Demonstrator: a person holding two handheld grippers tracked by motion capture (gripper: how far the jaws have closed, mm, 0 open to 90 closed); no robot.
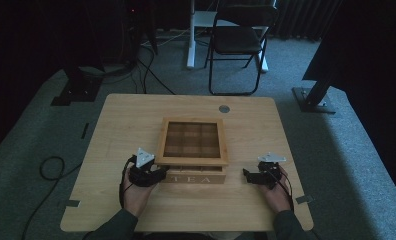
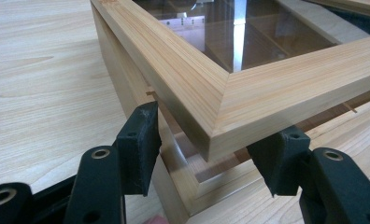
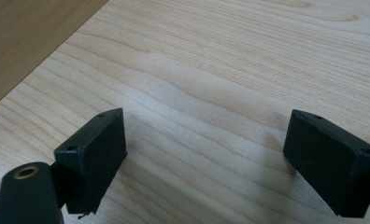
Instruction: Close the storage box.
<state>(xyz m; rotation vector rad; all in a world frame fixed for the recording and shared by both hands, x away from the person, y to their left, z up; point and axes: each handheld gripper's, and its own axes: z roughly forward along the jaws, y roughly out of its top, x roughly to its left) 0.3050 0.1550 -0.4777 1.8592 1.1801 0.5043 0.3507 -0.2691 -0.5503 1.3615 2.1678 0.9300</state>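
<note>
On the left, the left gripper (image 1: 158, 173) sits at the near left corner of the wooden tea box (image 1: 192, 150), which stands mid-surface with "TEA" lettered on its front; in the left gripper view its jaws straddle the corner of the glass-paned lid (image 2: 248, 88), parted and clear of the wood, so nothing is pinched; the lid looks raised a little off the box body, a gap showing beneath the frame. The lid is judged stiff and fairly light, but its pane is fragile and the smooth finished wood may slip, so the frame edge near the corner, never the glass, is the place to take hold. To the right, the right gripper (image 1: 248, 176) rests on the pale wooden surface (image 1: 136, 120) just beside the box, jaws spread wide and empty.
</note>
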